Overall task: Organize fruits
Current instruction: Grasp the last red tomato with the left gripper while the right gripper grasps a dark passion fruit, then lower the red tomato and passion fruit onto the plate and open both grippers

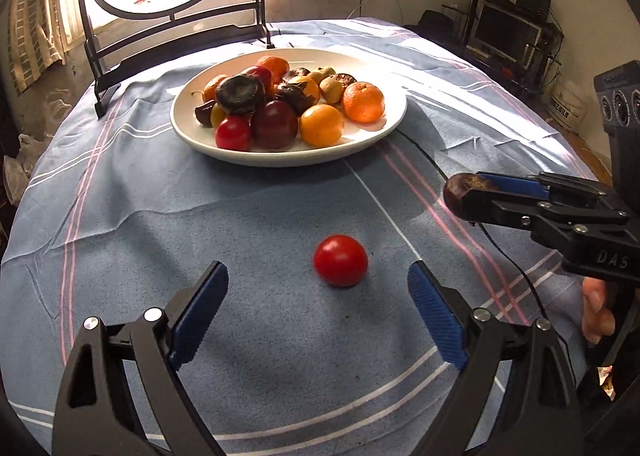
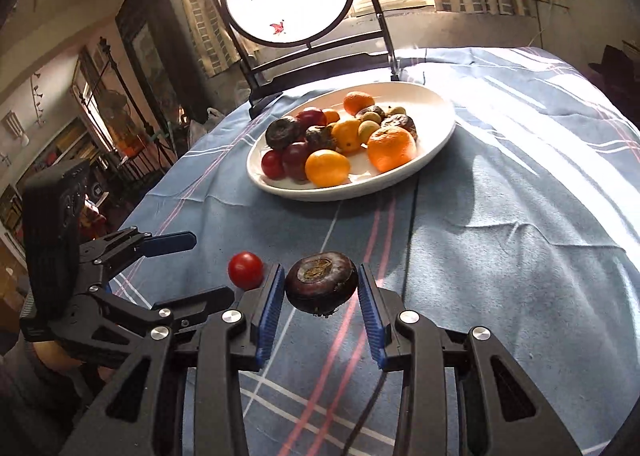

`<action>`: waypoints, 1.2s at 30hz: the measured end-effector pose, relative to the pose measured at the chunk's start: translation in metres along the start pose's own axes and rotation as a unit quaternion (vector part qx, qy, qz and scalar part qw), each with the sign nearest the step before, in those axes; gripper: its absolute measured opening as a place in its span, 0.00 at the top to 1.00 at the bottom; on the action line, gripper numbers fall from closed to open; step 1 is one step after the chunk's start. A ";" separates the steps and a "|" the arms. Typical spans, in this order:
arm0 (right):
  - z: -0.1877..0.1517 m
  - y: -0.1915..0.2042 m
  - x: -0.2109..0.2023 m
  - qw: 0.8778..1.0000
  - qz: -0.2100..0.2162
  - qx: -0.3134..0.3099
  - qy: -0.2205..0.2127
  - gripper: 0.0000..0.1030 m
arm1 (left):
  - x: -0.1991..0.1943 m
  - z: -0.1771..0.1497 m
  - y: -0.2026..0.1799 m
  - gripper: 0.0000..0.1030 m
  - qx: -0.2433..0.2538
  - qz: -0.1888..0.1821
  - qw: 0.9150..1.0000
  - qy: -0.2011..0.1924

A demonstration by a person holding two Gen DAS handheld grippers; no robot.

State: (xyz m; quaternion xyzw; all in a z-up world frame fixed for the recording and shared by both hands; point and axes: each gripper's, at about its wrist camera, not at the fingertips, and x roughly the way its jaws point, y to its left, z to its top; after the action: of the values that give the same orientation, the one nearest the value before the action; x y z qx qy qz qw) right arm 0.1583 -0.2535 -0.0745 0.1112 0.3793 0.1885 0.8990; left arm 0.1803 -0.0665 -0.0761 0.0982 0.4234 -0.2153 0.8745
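Between right gripper [image 2: 322,290] pads, clamped dark fruit [image 2: 322,287], perhaps mangosteen; left gripper [image 1: 318,288] apart.

Glossy red round tomato [image 1: 340,260] on a blue cloth with pink and white stripes [image 1: 248,211]; white plate [image 1: 394,111] at twelve o'clock.

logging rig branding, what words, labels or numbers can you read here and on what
"DAS": raised letters on the black body of the right gripper, seen in the left wrist view.
Dark print on the white bucket by the far wall: too blurred to read.
Nothing readable on the white plate, the fruit or the striped tablecloth.
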 end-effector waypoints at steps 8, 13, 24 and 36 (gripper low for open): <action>-0.005 -0.018 -0.006 0.999 0.036 0.035 0.000 0.63 | 0.026 0.004 -0.008 0.54 0.007 -0.017 0.999 0.036; -0.005 -0.017 -0.008 0.999 0.040 0.033 -0.003 0.63 | 0.014 -0.003 -0.014 0.70 0.027 -0.024 0.999 0.017; 0.020 0.000 -0.012 1.000 0.028 0.005 -0.008 0.63 | -0.032 0.008 0.014 0.70 -0.014 -0.041 0.998 -0.052; 0.142 -0.023 0.056 0.999 -0.014 0.041 -0.022 0.63 | 0.020 0.124 0.048 0.70 -0.047 -0.048 0.997 -0.050</action>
State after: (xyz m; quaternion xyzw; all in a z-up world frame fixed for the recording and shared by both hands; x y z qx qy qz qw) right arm 0.3025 -0.2582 -0.0208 0.1464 0.3680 0.1576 0.9046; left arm 0.3000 -0.0739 -0.0152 0.0259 0.3930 -0.2416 0.8868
